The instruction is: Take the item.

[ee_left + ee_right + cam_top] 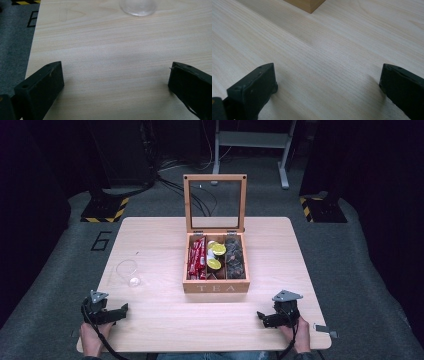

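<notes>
We held the left gripper [121,309] and right gripper [260,315] wide apart, empty. The open tea box [216,287] held red packets [196,258], yellow-lidded pods [218,249] and dark bags [235,257]; a clear glass [128,272] lay empty left of it.

Grey carpet floor [45,285], hazard-striped stand bases [105,210], dark surroundings.

**Box at centre, glass to its left, tools at the near corners**

Stood at the middle of the surface [160,320]: a tea box [216,286], lid [215,202] upright behind it. Held in its three side-by-side compartments: packets [197,257] left, capsules [216,256] middle, bags [234,257] right. Lay well left of the box: a glass [129,272]. Rested near the front edge: left tool [117,311] and right tool [265,318], well apart.
</notes>
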Tool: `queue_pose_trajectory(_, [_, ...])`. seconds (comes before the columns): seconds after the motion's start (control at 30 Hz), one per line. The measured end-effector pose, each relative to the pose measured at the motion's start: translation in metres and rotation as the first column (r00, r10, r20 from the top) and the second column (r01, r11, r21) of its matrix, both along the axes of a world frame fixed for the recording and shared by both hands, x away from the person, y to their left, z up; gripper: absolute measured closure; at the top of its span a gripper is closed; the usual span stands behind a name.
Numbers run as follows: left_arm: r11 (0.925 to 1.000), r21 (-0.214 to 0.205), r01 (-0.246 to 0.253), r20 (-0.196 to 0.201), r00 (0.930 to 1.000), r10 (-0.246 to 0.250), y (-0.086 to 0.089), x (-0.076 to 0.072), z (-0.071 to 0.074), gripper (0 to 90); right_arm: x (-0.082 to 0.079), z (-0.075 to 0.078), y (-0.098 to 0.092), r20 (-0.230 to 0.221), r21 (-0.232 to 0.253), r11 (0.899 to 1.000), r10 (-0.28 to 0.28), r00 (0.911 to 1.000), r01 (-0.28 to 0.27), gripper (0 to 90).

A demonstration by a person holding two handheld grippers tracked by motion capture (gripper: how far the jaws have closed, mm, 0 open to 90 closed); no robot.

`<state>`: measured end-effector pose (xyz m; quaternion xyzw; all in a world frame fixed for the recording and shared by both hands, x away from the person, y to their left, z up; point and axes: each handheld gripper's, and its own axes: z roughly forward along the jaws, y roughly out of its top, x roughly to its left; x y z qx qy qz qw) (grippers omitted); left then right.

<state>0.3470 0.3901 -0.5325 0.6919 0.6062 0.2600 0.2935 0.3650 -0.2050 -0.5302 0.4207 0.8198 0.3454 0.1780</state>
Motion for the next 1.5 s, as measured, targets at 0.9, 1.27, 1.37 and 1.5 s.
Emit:
queue_pose_trajectory(0.9, [0.9921,-0.019,0.124,0.044,0.9914,-0.123,-0.027,-0.009,0.027,0.0,0.000,0.000,0.000,0.000,0.000,1.000,0.000,1.0000,0.000,0.4])
queue_pose_trajectory(1.27, [0.9813,-0.016,0.192,0.050,0.9803,-0.191,-0.044,-0.009,0.042,0.0,0.000,0.000,0.000,0.000,0.000,1.000,0.000,1.0000,0.000,0.4])
queue_pose_trajectory(1.37, [0.9778,-0.021,0.208,0.053,0.9769,-0.207,-0.048,-0.007,0.047,0.0,0.000,0.000,0.000,0.000,0.000,1.000,0.000,1.0000,0.000,0.3])
queue_pose_trajectory(1.5, [0.9732,-0.018,0.229,0.063,0.9717,-0.228,-0.055,-0.005,0.053,0.0,0.000,0.000,0.000,0.000,0.000,1.000,0.000,1.0000,0.000,0.3])
